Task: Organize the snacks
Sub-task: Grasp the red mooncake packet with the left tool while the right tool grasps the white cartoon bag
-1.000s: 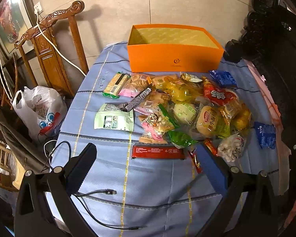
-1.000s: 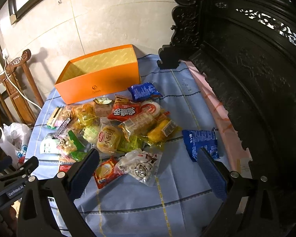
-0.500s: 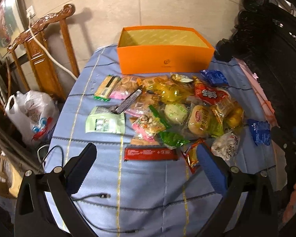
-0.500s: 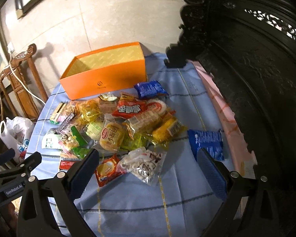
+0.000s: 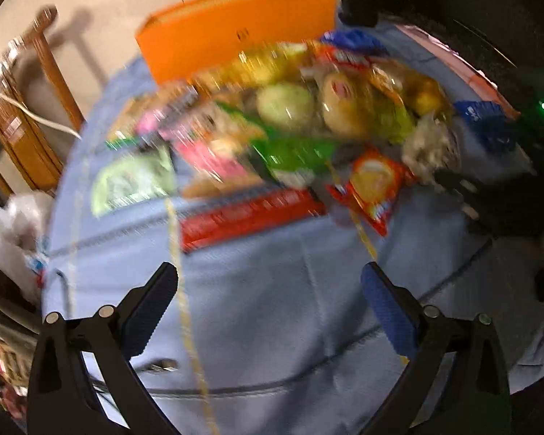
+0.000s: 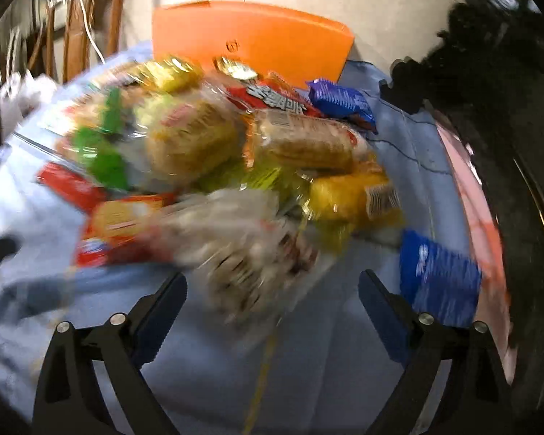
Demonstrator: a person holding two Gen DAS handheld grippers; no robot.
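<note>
Blue tablecloth (image 5: pixel 272 308), 1 orange box (image 6: pixel 257 40), 2 blue packets, left gripper (image 5: pixel 270 302) apart, right gripper (image 6: pixel 272 306) apart

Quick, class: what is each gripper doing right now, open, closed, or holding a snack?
Left gripper: open, holding nothing, above the blue tablecloth.
Right gripper: open, holding nothing, near the white snack bag.

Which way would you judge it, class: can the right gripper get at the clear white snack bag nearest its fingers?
Probably yes: the right gripper is open and the white snack bag lies just ahead, uncovered.
</note>
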